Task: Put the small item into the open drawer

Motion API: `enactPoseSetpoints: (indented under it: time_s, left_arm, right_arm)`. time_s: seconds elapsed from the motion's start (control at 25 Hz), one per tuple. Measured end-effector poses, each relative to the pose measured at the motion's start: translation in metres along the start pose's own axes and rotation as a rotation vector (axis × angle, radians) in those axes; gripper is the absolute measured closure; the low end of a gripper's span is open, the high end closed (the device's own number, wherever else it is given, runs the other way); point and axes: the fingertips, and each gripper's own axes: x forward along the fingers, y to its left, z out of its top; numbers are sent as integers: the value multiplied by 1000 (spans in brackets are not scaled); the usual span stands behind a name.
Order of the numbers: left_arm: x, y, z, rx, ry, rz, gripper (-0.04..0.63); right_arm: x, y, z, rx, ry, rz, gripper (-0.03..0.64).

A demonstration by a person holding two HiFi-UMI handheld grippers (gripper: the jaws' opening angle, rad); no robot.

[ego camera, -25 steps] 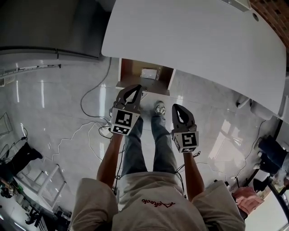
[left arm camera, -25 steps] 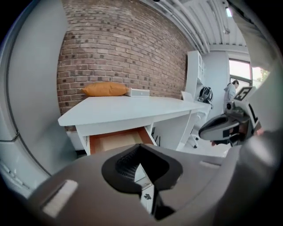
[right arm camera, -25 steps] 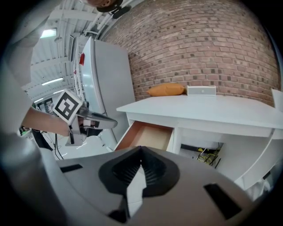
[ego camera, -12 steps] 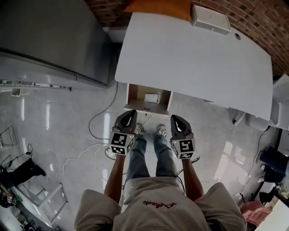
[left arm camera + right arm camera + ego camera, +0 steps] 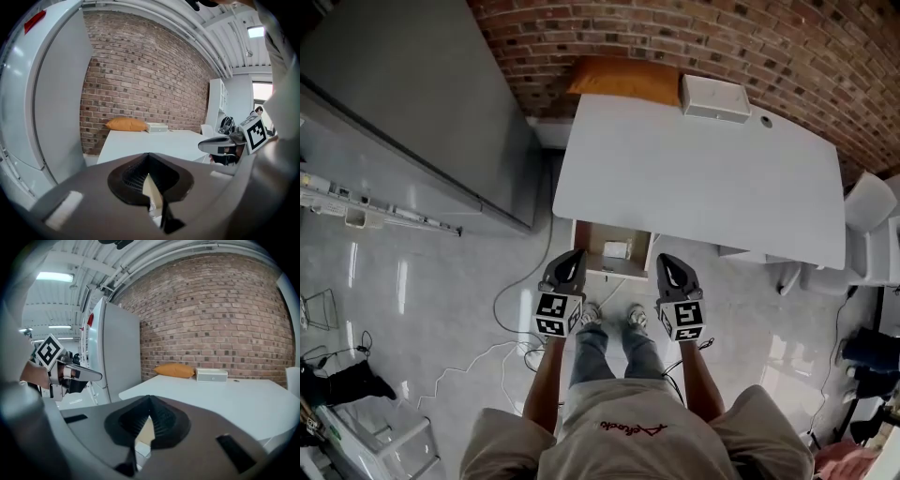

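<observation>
**A:** Where is the small item?

**B:** The small white item [image 5: 616, 248] lies in the open drawer [image 5: 589, 242], on its brown bottom. It is ahead of both pairs of jaws, below them, and about midway between the two.

**A:** And the drawer?

**B:** It sticks out from under the near edge of the white table [image 5: 703, 178], just beyond the jaw tips.

**A:** What are the jaws doing?

**B:** The left gripper [image 5: 577, 253] has its jaws pressed together with nothing between them. The right gripper [image 5: 665, 258] is the same, closed and empty. They are held side by side and apart, both pointing toward the table and tilted slightly down.

**A:** Anything further out?

**B:** Past the jaws, at the far end of the table, an orange cushion [image 5: 623, 80] lies beside a white box [image 5: 713, 97]. Both are against the brick wall [image 5: 722, 42]. A tall grey cabinet [image 5: 403, 103] stands out to the left of the left jaws. A cable [image 5: 502, 309] trails over the shiny floor [image 5: 412, 309] beneath them.
</observation>
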Motion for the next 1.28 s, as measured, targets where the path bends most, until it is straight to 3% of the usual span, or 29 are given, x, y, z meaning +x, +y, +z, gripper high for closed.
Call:
enactPoseSetpoints:
  time_s: [0.72,1.28]
  left_arm:
    - [-26,-15,108,51,-136,-4,586]
    - [-51,-9,157,80,-223,42,586]
  right_arm:
    - [-49,-44,109,-61,-167,-100,606]
    - [-77,-55,150,-88,-253,-130,606]
